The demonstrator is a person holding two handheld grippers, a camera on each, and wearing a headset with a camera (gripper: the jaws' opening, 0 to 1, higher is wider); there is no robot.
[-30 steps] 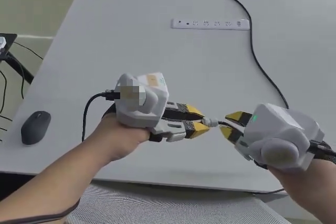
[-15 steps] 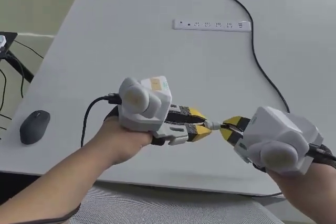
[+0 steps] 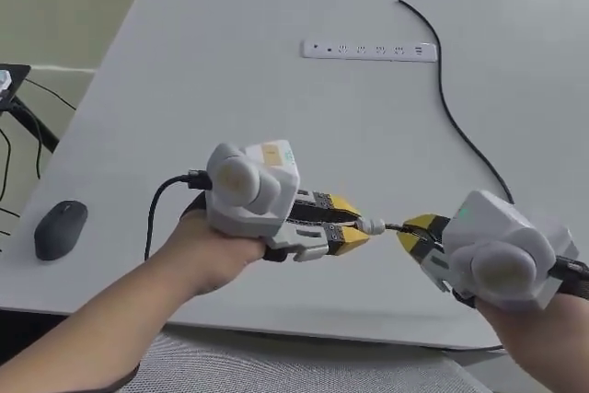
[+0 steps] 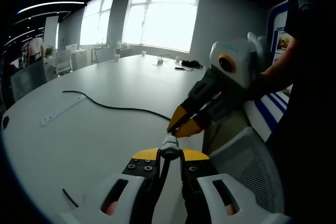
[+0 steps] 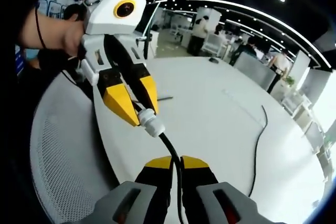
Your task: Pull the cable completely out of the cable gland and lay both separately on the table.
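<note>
A small white cable gland [image 3: 371, 225] is held above the table's near edge, with my left gripper [image 3: 348, 227] shut on its body. In the left gripper view the gland [image 4: 169, 145] sticks up between my yellow jaws. A thin black cable [image 3: 394, 226] runs from the gland's nose into my right gripper [image 3: 419, 228], which is shut on it. In the right gripper view the cable [image 5: 169, 147] rises from my shut jaws to the gland [image 5: 150, 121], pinched in the left gripper [image 5: 127, 99]. A short stretch of cable is bare between the two grippers.
A white power strip [image 3: 368, 48] lies far back on the grey table [image 3: 230, 89], and a loose black cord [image 3: 451, 108] curves past it toward the right. A dark mouse [image 3: 61, 227] sits at the near left edge. A mesh chair seat [image 3: 276, 365] is below the table edge.
The gap between the grippers closed, then widened: my right gripper has drawn a little to the right, baring more cable beside the gland. Both hands sit slightly lower in view.
</note>
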